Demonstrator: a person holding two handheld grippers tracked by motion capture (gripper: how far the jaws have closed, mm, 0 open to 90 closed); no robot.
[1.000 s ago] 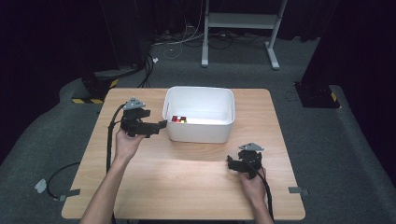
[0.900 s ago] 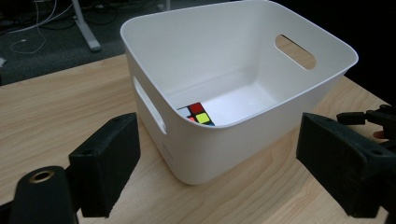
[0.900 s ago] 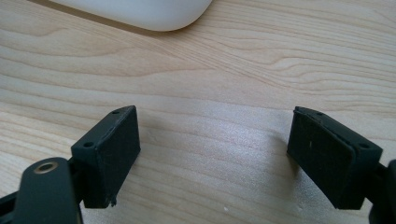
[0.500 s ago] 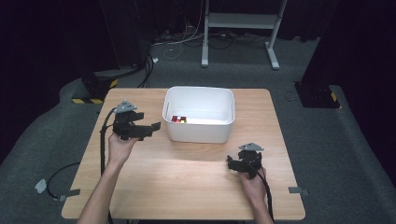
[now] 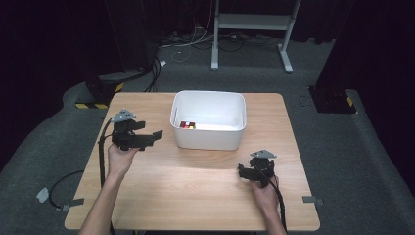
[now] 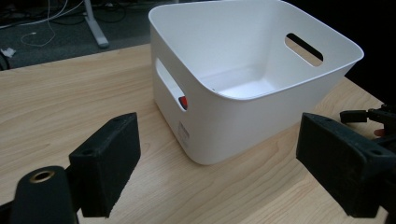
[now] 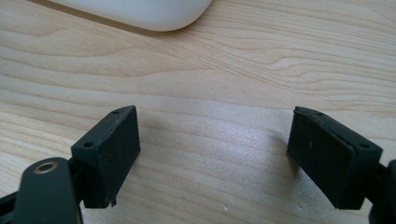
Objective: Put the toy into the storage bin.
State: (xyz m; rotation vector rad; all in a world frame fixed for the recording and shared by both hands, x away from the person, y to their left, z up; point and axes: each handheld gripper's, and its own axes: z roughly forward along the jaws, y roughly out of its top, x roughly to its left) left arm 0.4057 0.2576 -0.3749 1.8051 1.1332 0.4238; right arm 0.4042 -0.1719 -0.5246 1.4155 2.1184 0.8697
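Note:
A white plastic bin [image 5: 208, 138] stands mid-table toward the far side, with a small cube of red and yellow blocks [image 5: 187, 125] against its left inner wall. My left gripper [image 5: 150, 130] hovers just left of the bin, open and empty, jaws pointing at it. In the left gripper view the bin [image 6: 243, 93] fills the gap between my wide jaws [image 6: 219, 163], and a red spot [image 6: 183, 101] shows through its handle slot. My right gripper [image 5: 242, 171] rests low near the front right, open and empty over bare wood [image 7: 215, 149].
The wooden table [image 5: 195, 196] has free surface in front of the bin. The bin's rounded corner [image 7: 140, 11] lies just beyond my right jaws. Cables trail off the table's left edge [image 5: 58, 188]. A stand and dark floor lie behind.
My left gripper has drawn back leftward and slightly toward the person, away from the bin's side. The right gripper has stayed put.

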